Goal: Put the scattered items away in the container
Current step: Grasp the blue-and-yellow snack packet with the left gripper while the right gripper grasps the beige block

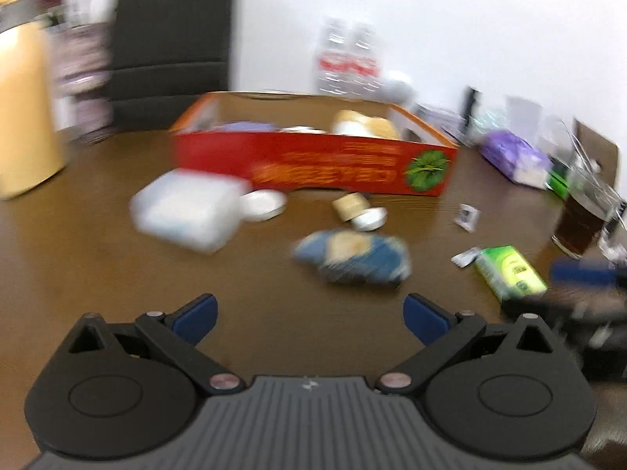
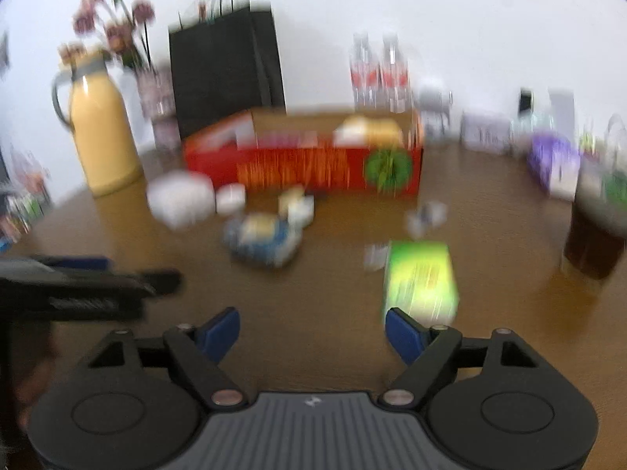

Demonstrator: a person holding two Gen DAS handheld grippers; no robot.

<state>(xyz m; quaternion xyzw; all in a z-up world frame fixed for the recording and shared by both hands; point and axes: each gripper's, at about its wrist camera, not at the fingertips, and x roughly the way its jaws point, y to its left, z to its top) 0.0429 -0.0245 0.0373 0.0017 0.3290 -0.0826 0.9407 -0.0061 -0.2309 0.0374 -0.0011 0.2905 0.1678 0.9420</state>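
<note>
Both views were smeared by blur. Your left gripper (image 1: 309, 319) and right gripper (image 2: 311, 337) each had jaws standing apart with nothing between them. The red box (image 1: 313, 164) sat on the tabletop (image 1: 98, 258), already holding a few things too blurred to name. In front of the box lay a white container (image 1: 184, 211), a blue packet (image 1: 352, 258) and a green packet (image 2: 421, 278). Right of the box, a dark glass (image 1: 580, 219) was partly cut off.
</note>
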